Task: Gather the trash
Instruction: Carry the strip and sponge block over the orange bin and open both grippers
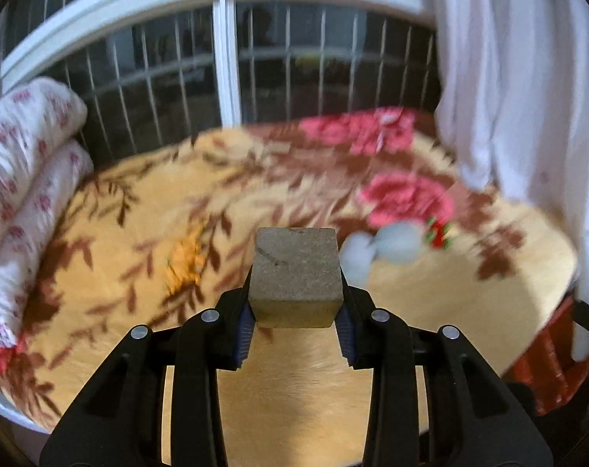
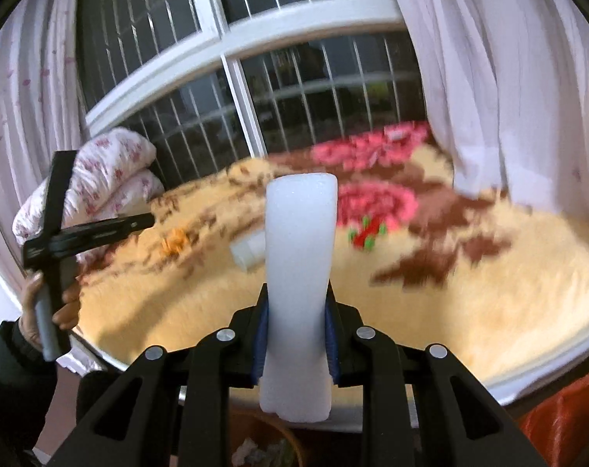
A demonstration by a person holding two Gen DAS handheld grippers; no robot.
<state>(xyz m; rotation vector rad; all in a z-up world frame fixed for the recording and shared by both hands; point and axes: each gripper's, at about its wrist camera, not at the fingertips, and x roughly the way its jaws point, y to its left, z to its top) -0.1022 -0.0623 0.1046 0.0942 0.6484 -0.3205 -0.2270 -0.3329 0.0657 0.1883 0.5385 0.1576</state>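
Above a bed covered with a plush yellow blanket (image 1: 302,381) patterned with brown leaves and pink roses, the left gripper (image 1: 295,327) has its blue-padded jaws closed on a grey-brown, rough-faced cube (image 1: 295,278), which stands clear of the bedding. On the blanket beyond it lie a blurred white crumpled piece (image 1: 384,249) and, just beside that, a small red-and-green wrapper (image 1: 438,233). Further left, an orange scrap (image 1: 185,260) rests on the blanket. From the right wrist view, the right gripper (image 2: 296,334) pinches a tall, white, translucent foam strip (image 2: 300,272) that stands upright between its pads. At the left edge of that view a hand (image 2: 41,303) grips the other tool's handle. Folded floral quilts (image 1: 26,179) sit by the barred window (image 1: 224,62), with white curtains (image 1: 528,78) at the right.
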